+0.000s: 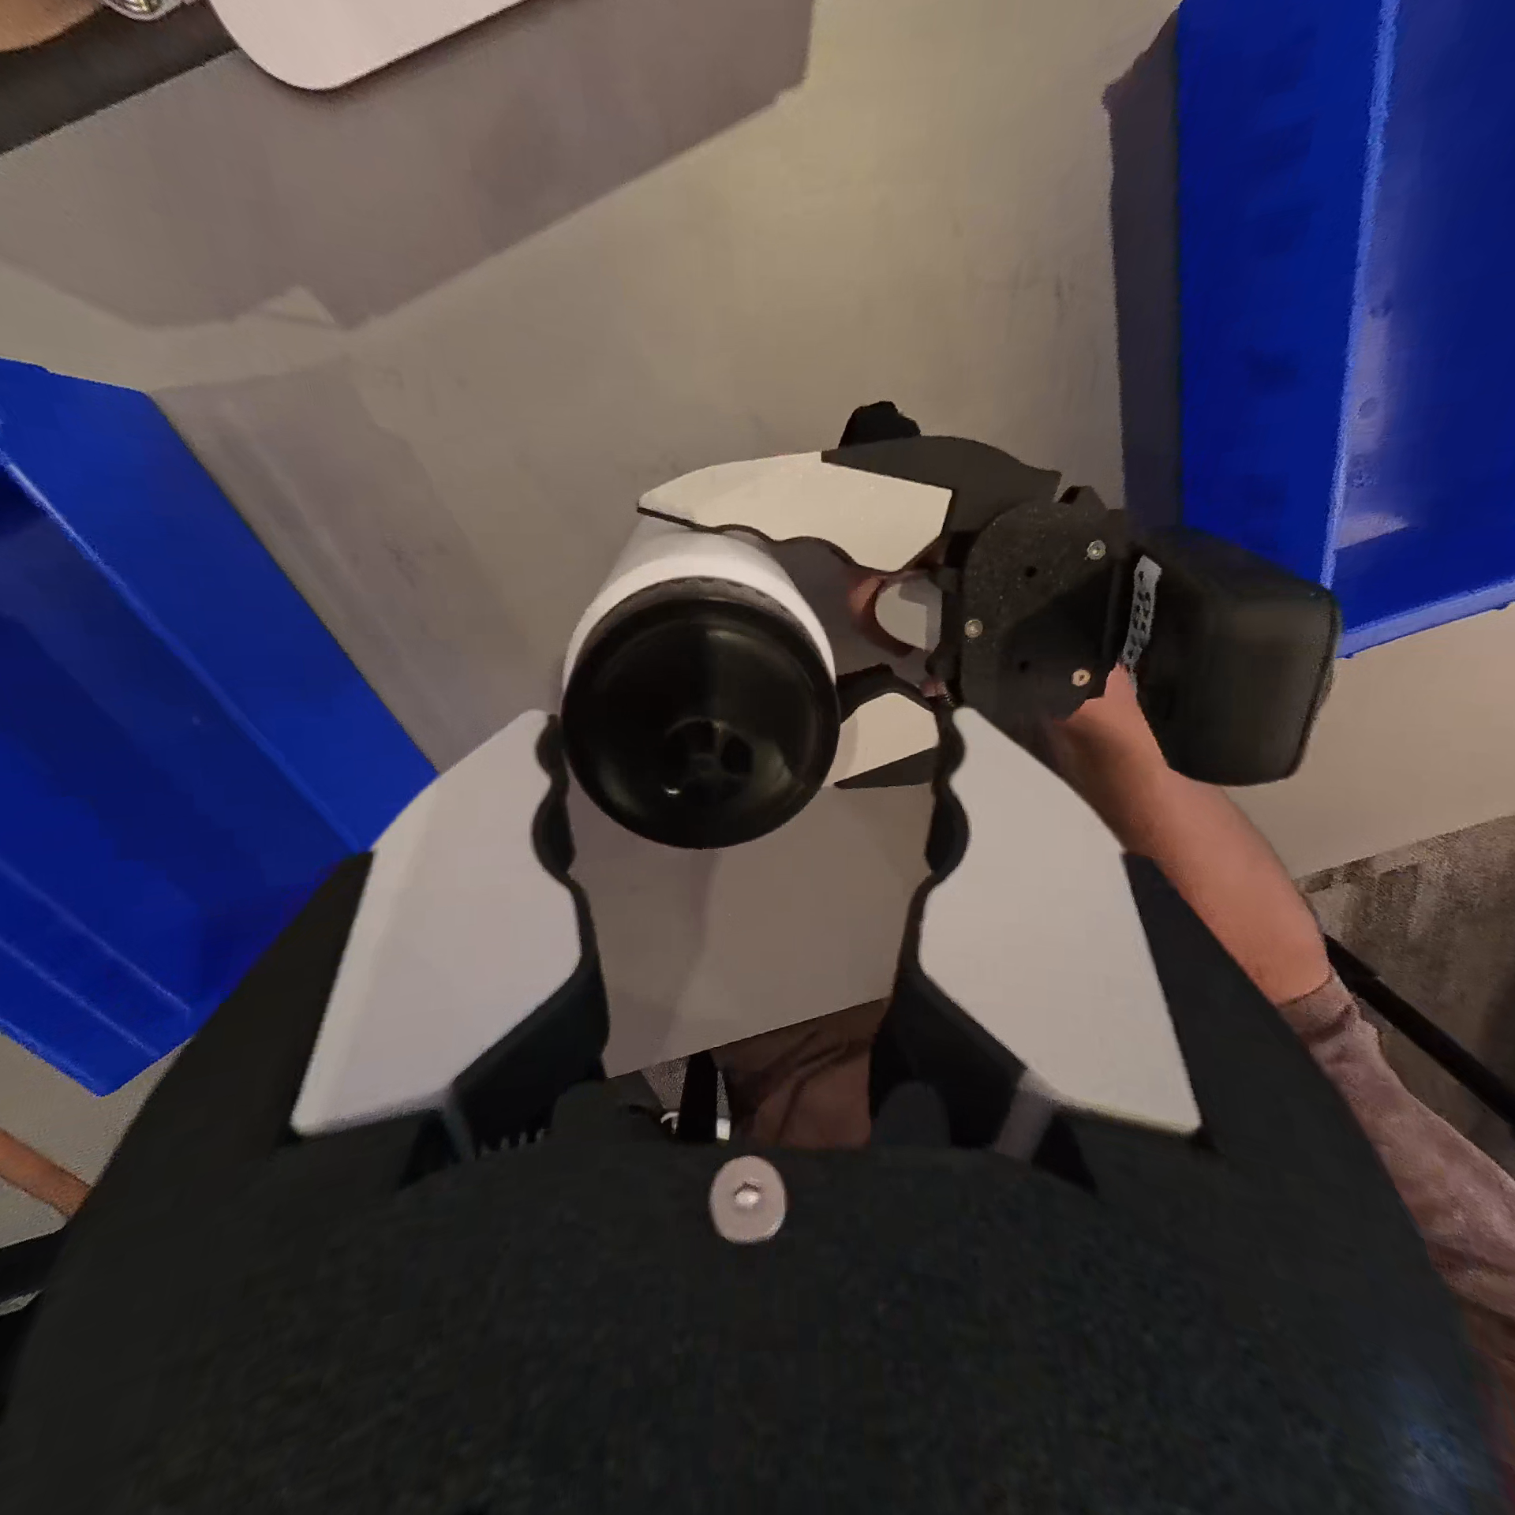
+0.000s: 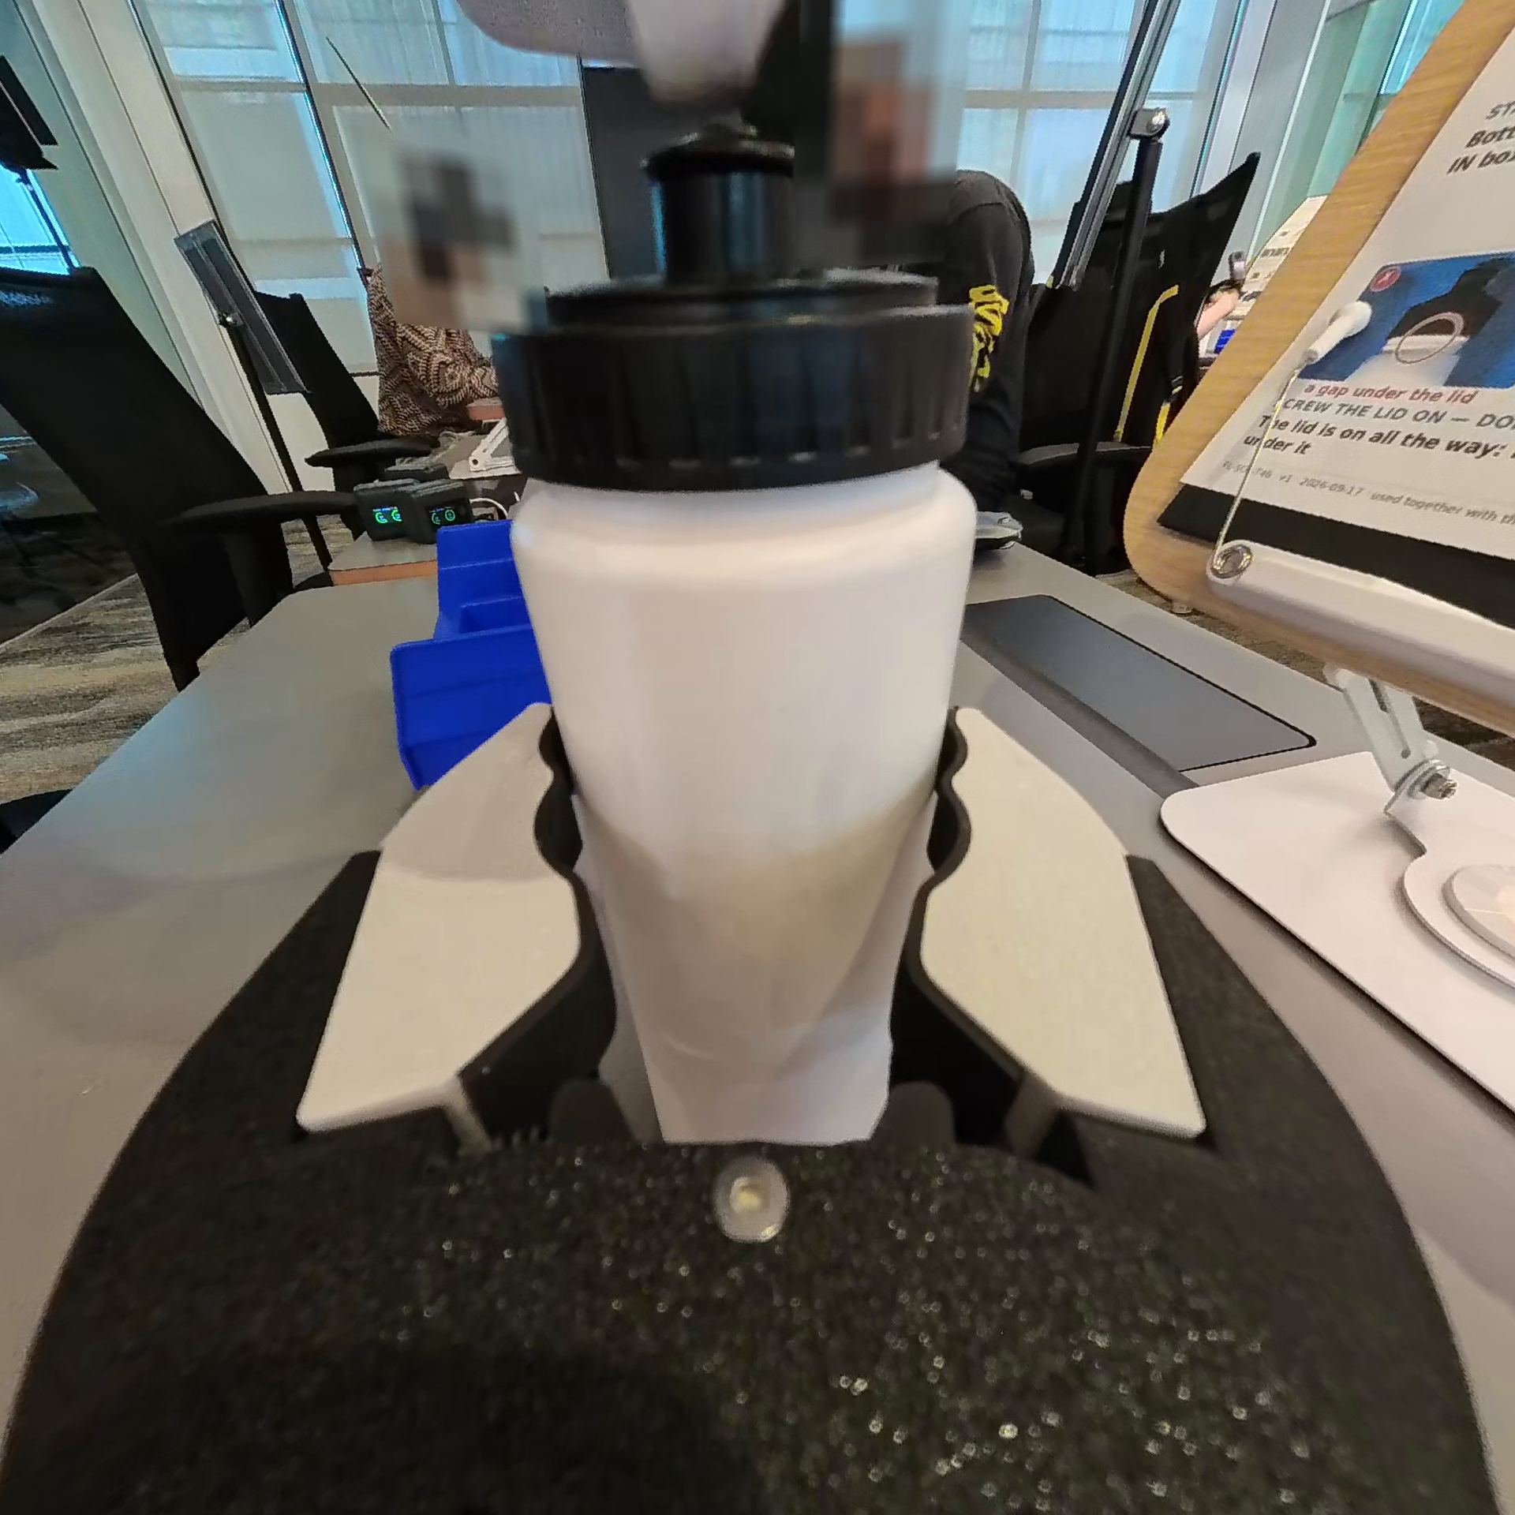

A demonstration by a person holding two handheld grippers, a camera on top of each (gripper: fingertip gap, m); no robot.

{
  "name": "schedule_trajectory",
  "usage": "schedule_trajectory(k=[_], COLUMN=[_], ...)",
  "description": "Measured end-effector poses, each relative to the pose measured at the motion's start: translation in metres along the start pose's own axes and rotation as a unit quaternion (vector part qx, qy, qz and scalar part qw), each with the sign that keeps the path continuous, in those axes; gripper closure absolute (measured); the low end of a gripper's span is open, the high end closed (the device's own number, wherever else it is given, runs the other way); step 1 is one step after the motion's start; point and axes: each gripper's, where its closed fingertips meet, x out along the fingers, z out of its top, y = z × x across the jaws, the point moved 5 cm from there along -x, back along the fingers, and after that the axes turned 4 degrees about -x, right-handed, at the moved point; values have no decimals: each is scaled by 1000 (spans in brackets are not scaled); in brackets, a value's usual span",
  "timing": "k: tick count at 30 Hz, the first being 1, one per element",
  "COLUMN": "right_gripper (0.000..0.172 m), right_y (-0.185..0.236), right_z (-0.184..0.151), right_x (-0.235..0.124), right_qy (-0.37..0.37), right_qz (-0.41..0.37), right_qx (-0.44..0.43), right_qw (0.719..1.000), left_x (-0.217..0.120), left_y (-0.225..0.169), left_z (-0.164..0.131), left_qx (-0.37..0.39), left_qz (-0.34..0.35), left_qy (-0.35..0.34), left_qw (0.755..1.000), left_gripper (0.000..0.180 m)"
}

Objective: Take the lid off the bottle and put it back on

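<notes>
Left hand-held gripper (image 1: 744,771) hovers spread above the bottle's black lid (image 1: 701,721).

Your left wrist view looks steeply down from above, along its own hand-held gripper (image 1: 746,738), onto the black lid (image 1: 701,713) of the bottle and the grey worktop (image 1: 738,287) below. The lid sits close to the lens.

Your right wrist view looks level across the worktop (image 2: 205,820) toward the windows (image 2: 270,164), with the white bottle (image 2: 746,697) very near and filling the centre.

Both views share the bottle, its lid (image 2: 734,393), the worktop and a blue bin (image 1: 139,697) (image 2: 467,656). The left view also shows the right hand-held gripper (image 1: 812,623) from above.
</notes>
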Motion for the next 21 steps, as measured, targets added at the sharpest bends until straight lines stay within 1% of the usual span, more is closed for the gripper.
schedule_trajectory(k=[1, 3, 5, 9, 12, 14, 16, 17, 19, 20, 21], right_gripper=[87, 87, 87, 87, 87, 87, 87, 87, 87, 87, 87], right_y=[0, 0, 0, 1, 1, 1, 1, 1, 1, 1, 1], right_z=[0, 0, 0, 0, 0, 0, 0, 0, -1, 0, 0], right_x=[0, 0, 0, 1, 0, 0, 1, 0, 0, 1, 1], right_qy=[-1, -2, -2, -2, -4, -4, -8, -10, -11, -9, -8], right_qz=[0, 0, 0, 3, 5, 5, 6, 7, 7, 5, 4], right_qx=[0, 0, 0, -1, -1, -1, 0, 0, 0, 0, -1], right_qw=[1000, 1000, 1000, 1000, 1000, 1000, 1000, 1000, 1000, 1000, 1000], left_x=[2, 6, 7, 7, 7, 8, 8, 8, 9, 9, 10], left_y=[2, 8, 9, 8, 7, 6, 4, 3, 1, 0, 0], left_z=[0, 1, 1, 1, 2, 2, 3, 2, -1, -1, 0], left_qx=[-1, -2, 5, 103, 211, 278, 357, 410, 509, 537, 553], left_qz=[8, 22, 15, 18, 15, 16, 21, 27, 46, 55, 62], left_qy=[2, 3, 5, 27, 52, 73, 91, 96, 101, 108, 117], left_qw=[1000, 1000, 1000, 994, 976, 958, 929, 907, 853, 835, 823], left_gripper=[99, 113, 115, 115, 115, 115, 114, 114, 114, 114, 114])
